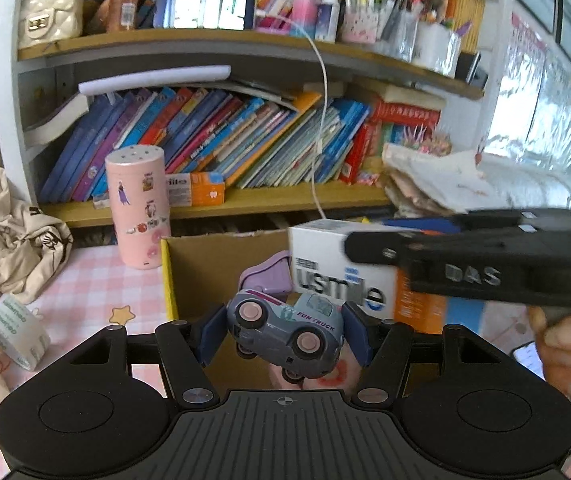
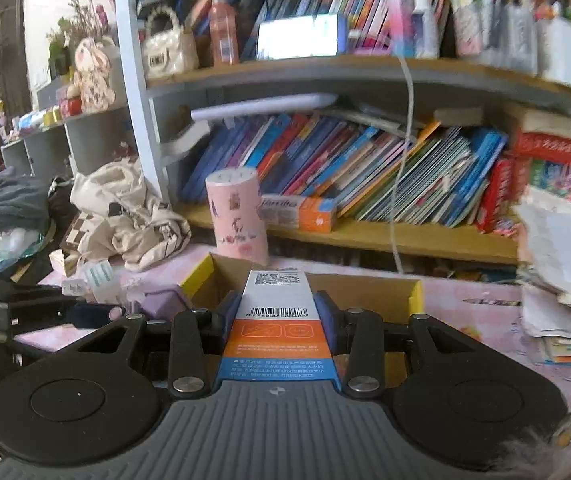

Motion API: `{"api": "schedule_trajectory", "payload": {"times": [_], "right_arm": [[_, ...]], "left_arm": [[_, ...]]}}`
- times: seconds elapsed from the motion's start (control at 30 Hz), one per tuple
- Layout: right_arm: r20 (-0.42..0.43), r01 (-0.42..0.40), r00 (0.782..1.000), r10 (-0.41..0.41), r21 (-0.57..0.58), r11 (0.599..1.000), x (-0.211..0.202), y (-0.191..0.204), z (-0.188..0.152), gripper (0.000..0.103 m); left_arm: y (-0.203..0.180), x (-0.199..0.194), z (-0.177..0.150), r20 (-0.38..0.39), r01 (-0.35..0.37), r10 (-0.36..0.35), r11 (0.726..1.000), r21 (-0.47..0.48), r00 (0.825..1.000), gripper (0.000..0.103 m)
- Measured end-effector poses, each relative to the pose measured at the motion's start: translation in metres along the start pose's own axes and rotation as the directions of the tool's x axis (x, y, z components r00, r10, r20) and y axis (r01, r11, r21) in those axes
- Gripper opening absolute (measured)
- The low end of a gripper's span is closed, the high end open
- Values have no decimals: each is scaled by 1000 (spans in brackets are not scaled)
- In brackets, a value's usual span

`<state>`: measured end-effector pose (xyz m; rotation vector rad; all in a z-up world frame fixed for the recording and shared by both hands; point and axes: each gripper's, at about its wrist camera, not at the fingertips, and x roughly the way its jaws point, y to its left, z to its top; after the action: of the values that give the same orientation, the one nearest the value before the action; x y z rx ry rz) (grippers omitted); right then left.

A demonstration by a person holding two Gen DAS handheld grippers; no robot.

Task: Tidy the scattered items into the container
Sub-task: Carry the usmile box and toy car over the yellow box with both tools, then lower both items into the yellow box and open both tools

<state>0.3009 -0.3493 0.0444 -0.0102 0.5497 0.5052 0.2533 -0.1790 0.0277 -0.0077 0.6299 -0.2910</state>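
While both claws hang over the cardboard box (image 1: 205, 276), each pinches its own item. Left claw (image 1: 285, 336) clamps a grey-blue toy truck (image 1: 285, 334) between its blue pads, truck tilted on its side, pink wheels facing the camera ("FUN TRUCK" printed on it), held above the box opening. Right claw (image 2: 281, 320) squeezes a white-orange-blue toothpaste carton (image 2: 277, 316) lengthwise, barcode face up, its far end reaching over the near rim of the box. In the left wrist view that same carton (image 1: 349, 280) shows side-on over the box, with the right claw's black body in front of it and a hand (image 1: 565, 356) on the grip. Purple plastic piece (image 1: 265, 276) sits inside the box, behind the truck. Box rests on the pink checked desk (image 1: 93, 292) near its back edge, just in front of the bookshelf (image 1: 245, 200). Pink sticker-covered canister (image 1: 139, 204) stands upright just beside the box's left back corner. Tape roll (image 1: 15, 332) and a crumpled beige bag (image 1: 9, 236) lie toward the desk's left edge.
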Motion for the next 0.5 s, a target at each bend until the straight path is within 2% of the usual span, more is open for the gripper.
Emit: {"api": "schedule_trajectory", "payload": {"times": [0.23,0.5], "right_arm": [[-111,-69,991,71,20,997,57,-5,6,37],[-204,-125,971,121,-5,992,103,2,3,37]], "left_arm": [[1,31,-8,-97,-40,41,999,17,994,62],[2,47,-14,-166,-73,76,997,22,983,62]]}}
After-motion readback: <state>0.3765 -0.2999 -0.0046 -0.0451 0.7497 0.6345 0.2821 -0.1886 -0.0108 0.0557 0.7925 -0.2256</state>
